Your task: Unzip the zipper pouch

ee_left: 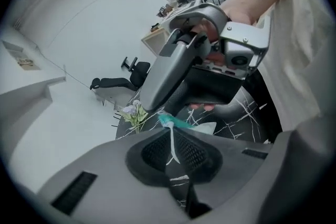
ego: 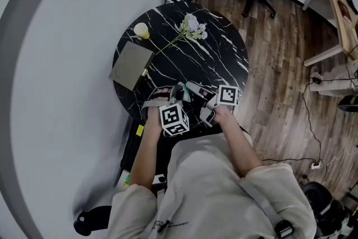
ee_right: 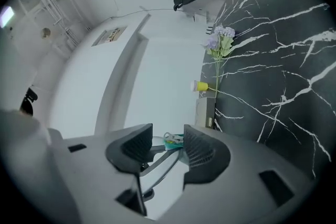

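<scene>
At the near rim of the marble table point(ego: 218, 59), the left gripper point(ee_left: 173, 150) is clamped on an edge of the teal zipper pouch point(ee_left: 176, 122), while the right gripper point(ee_right: 167, 145) stands parted around its zip end point(ee_right: 172, 139), unpressed. How far the zip is open is hidden; both forearms point(ego: 146, 148) sit tucked close, left gripper tilted down.

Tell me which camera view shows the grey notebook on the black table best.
The head view: the grey notebook lies in full, seen from above, at the table's edge near the yellow cup. The right gripper view shows only a narrow part; the left gripper view shows none.
</scene>
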